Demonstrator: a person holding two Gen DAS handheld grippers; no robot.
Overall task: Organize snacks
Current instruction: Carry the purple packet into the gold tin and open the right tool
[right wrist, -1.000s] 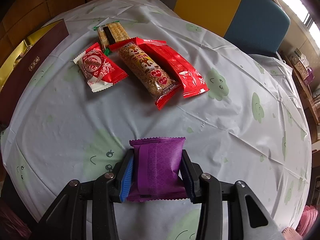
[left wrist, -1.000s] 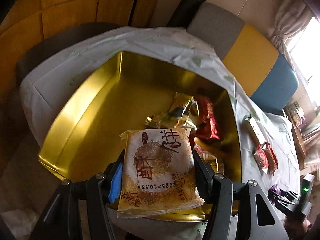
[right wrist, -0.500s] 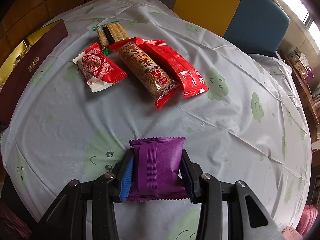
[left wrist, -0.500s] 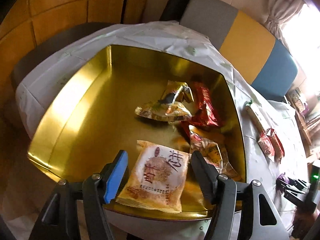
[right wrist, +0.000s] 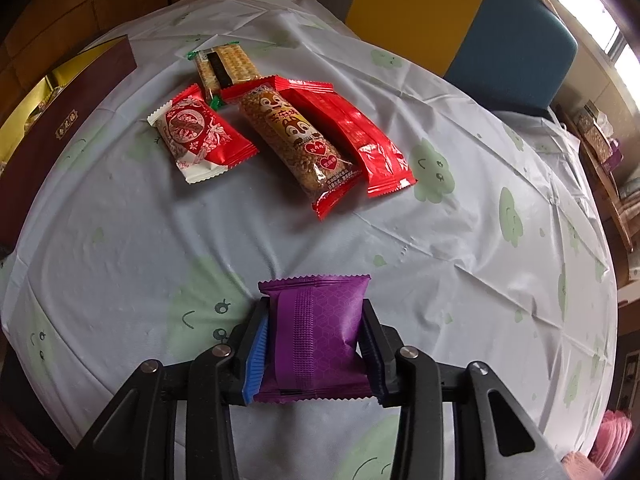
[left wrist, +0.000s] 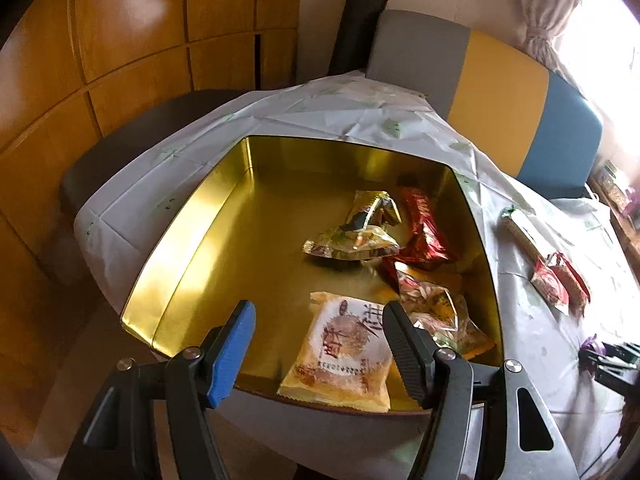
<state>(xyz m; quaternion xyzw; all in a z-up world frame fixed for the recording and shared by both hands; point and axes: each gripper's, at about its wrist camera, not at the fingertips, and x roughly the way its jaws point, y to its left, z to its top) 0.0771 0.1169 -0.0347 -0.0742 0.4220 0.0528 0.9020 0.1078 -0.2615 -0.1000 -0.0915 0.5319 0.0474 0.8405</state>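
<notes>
My left gripper is open and empty above the near edge of the gold tin. A yellow pastry packet lies free in the tin's near corner, below my fingers. Several other snack packets lie in the tin's right half. My right gripper is shut on a purple packet just above the tablecloth. Beyond it lie a red-and-white packet, a squirrel-print bar, a red bar and a cracker pack.
The tin's maroon outer wall shows at the left of the right wrist view. A chair with grey, yellow and blue panels stands behind the table. Wooden panelling is at the left. The tablecloth has green prints.
My left gripper opened and let go of the yellow pastry packet, which now lies in the tin; the gripper has drawn back and up. My right gripper has not moved.
</notes>
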